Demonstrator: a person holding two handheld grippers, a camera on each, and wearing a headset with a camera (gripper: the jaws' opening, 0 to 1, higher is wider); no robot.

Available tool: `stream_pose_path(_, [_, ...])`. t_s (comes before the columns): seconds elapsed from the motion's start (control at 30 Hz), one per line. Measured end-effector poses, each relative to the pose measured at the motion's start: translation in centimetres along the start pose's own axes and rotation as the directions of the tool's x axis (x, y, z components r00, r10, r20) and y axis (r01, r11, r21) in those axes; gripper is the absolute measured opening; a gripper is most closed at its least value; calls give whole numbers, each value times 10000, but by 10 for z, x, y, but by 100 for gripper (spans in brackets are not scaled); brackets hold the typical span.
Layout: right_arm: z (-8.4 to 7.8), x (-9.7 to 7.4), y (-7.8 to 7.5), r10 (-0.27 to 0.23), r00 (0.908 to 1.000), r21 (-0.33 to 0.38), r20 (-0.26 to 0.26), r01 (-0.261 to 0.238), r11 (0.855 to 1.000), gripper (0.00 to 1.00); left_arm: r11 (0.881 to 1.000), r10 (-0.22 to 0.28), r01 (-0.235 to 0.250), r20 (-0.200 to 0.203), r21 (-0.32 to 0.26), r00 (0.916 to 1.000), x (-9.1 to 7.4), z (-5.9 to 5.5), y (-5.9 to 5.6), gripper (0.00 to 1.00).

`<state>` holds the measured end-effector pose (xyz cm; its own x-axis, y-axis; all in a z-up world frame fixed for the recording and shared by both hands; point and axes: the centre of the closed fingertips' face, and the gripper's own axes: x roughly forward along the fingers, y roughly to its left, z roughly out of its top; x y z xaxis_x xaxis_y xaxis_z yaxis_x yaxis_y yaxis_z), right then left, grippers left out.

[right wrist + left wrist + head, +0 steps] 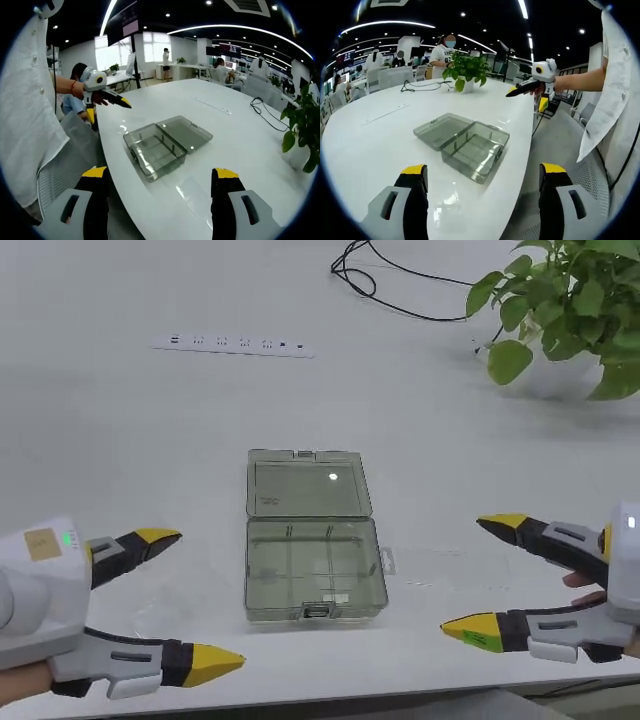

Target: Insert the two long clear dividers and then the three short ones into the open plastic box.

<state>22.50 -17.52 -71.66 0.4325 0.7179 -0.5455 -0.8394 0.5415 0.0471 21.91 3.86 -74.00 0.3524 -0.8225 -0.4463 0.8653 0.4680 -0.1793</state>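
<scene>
Sitting open, plastic box (315, 570): middle of the white table (120, 440), by its near edge, lid (307, 485) laid flat on the far side; thin partitions seem to stand in the base.
Clear dividers (440, 568): faint flat pieces on the table just right of the box; number unclear.
Left gripper (195, 600): left of the box, jaws wide apart, holding nothing.
Right gripper (478, 575): right of the box, jaws wide apart, holding nothing.
Far side: power strip (235, 344) at left, black cable (400, 295) and potted plant (565, 305) at right.

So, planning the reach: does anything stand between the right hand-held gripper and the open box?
Only a flat clear piece, probably a divider, lies on the table between the right hand-held gripper and the plastic box; nothing upright blocks the way.
</scene>
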Motion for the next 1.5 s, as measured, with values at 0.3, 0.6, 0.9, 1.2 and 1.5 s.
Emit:
stream_pose_path(0.3, [3,4,1,117,9999,-35,21,-117,9999,85,10000,81,-81,-42,-55,10000,0,-2,0,94])
stream_pose_path(0.6, [2,8,3,278,9996,-44,0,-278,9996,85,9998,161,-162,-79,-105,9998,-2,-3,0,94])
stream_pose_path(0.9, [-3,8,2,291,9996,12,-46,-291,9996,85,9998,164,-165,-111,-90,9998,-2,-2,2,94])
stream_pose_path(1.2, [-3,5,-2,231,9997,29,9,-231,9997,85,9999,104,-105,-135,-31,9999,0,0,2,95])
stream_pose_path(1.5, [-9,4,-6,197,9998,72,15,-197,9998,85,9999,122,-122,-150,-51,9998,2,0,4,94])
